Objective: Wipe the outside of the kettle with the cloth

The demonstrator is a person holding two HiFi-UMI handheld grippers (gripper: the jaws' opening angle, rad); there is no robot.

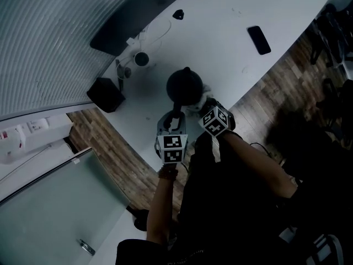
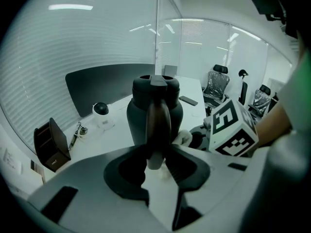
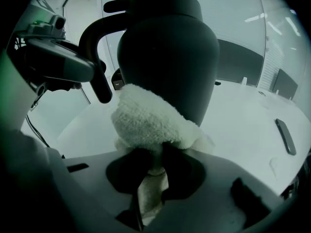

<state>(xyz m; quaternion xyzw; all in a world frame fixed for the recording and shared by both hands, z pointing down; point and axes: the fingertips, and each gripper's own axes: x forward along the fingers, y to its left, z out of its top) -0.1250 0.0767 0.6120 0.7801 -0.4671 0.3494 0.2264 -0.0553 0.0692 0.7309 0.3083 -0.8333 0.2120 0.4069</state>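
With my left gripper clamping the kettle handle and my right gripper pinching the cloth, I'm risking tipping the kettle by pressing too hard.

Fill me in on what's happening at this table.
A person works with a claw in each hand. The left claw is closed on the curved handle of a dark rounded kettle, which stands upright on the white table. The right claw clamps a fluffy white cloth and holds it against the kettle's lower side, so wiping the outside looks under way.
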